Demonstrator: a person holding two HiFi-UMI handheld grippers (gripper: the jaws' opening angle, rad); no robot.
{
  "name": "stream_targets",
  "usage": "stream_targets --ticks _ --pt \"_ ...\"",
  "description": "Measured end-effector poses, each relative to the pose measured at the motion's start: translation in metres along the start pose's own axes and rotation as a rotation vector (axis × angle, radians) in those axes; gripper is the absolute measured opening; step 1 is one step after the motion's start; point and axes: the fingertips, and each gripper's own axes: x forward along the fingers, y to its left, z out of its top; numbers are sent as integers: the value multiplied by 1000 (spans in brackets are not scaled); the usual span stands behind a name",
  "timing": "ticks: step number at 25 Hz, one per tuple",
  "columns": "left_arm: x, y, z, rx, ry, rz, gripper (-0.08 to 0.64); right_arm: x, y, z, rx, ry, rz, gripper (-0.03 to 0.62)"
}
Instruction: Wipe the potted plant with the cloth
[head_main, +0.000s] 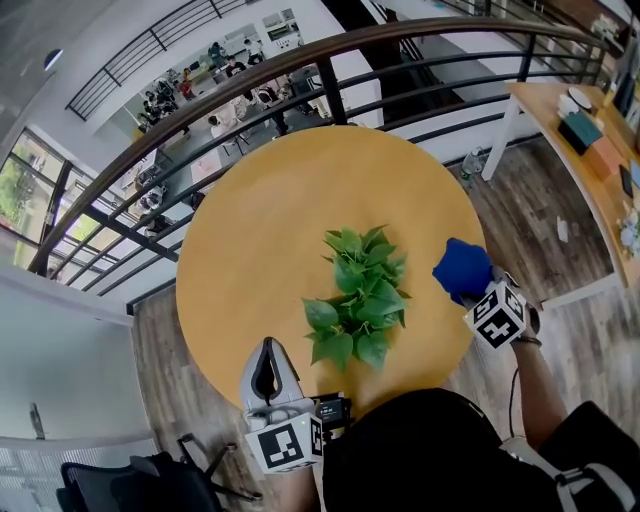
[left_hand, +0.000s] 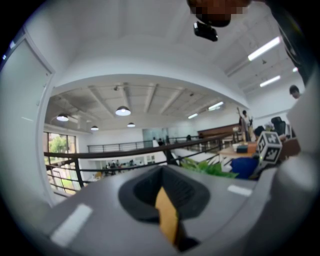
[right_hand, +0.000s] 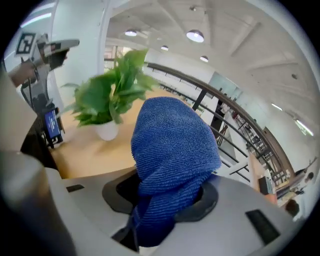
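Observation:
A leafy green potted plant stands near the middle of the round wooden table. To its right, my right gripper is shut on a bunched blue cloth, held apart from the leaves over the table's right edge. In the right gripper view the cloth bulges out of the jaws, and beyond it stand the plant and its white pot. My left gripper sits shut and empty at the table's near edge, left of the plant. The left gripper view shows its closed jaws and, to the right, the leaves and cloth.
A dark metal railing curves round the far side of the table, with a lower floor beyond it. A wooden desk with several items stands at the right. A black chair is at the lower left.

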Motion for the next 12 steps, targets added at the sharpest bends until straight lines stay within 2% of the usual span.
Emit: stream_targets --ticks 2,5,7,9,12 --pt "-1 1 0 2 0 4 0 -23 -3 41 15 -141 -5 170" --pt "-1 2 1 4 0 9 0 -44 10 96 -38 -298 11 170" --pt "-2 3 1 5 1 12 0 -37 27 112 -88 -305 38 170" --pt "-4 3 2 7 0 12 0 -18 43 107 -122 -257 60 170" --pt "-5 4 3 7 -2 13 0 6 52 83 -60 -197 106 170"
